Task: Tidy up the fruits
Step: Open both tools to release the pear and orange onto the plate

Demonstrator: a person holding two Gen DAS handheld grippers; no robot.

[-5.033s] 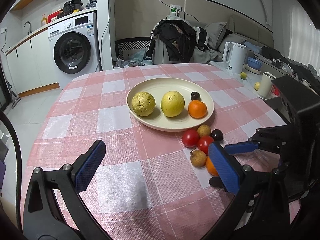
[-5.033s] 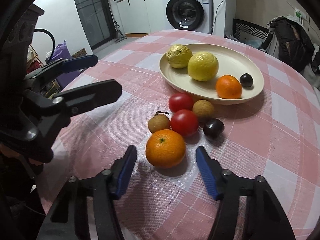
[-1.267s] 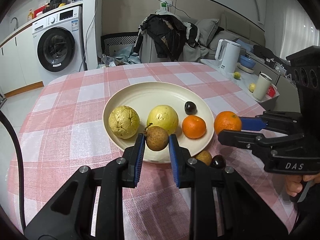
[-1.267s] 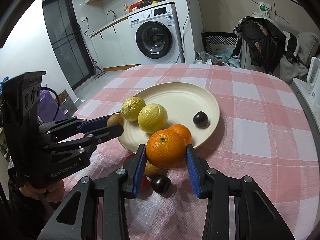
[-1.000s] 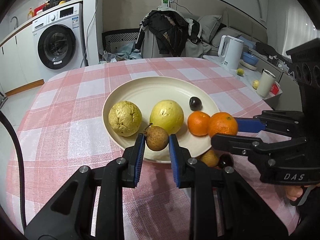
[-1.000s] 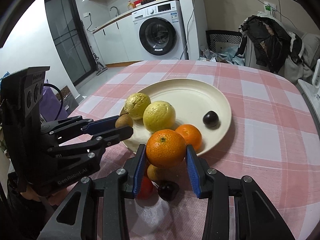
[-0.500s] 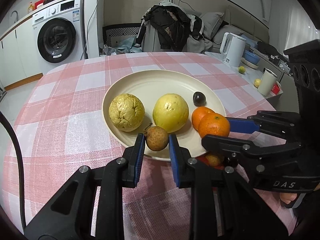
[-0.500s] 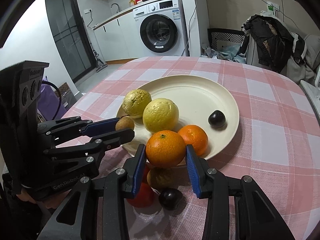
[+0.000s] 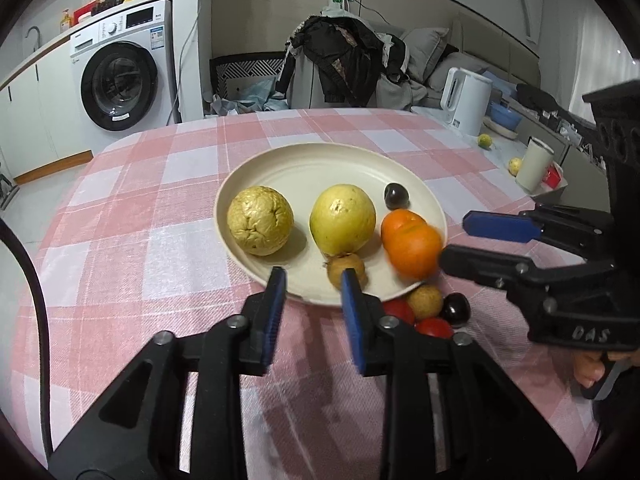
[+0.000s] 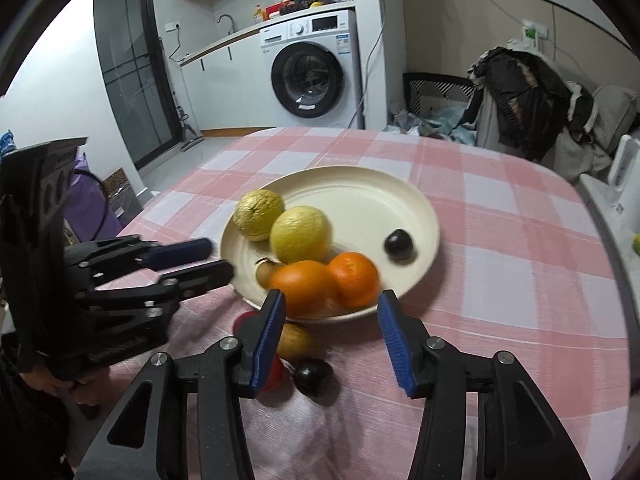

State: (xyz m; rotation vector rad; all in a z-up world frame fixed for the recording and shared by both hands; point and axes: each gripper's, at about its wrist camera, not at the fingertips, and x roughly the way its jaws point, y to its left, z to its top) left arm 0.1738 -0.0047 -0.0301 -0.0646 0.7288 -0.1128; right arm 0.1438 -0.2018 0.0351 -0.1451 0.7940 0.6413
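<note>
A cream plate holds a wrinkled yellow fruit, a smooth yellow-green fruit, a dark plum, two oranges and a small brown fruit. My left gripper is open at the plate's near rim, with the brown fruit just beyond its right finger. My right gripper is open, and the nearer orange lies on the plate ahead of its left finger. Two tomatoes, a tan fruit and a second plum lie on the cloth.
The pink checked tablecloth covers a rounded table. Behind it stand a washing machine and a chair piled with dark clothes. A white kettle and a cup sit on a side counter at the right.
Both grippers have opened. The brown fruit and the orange they held now rest on the plate's near side, and both grippers have drawn back a little.
</note>
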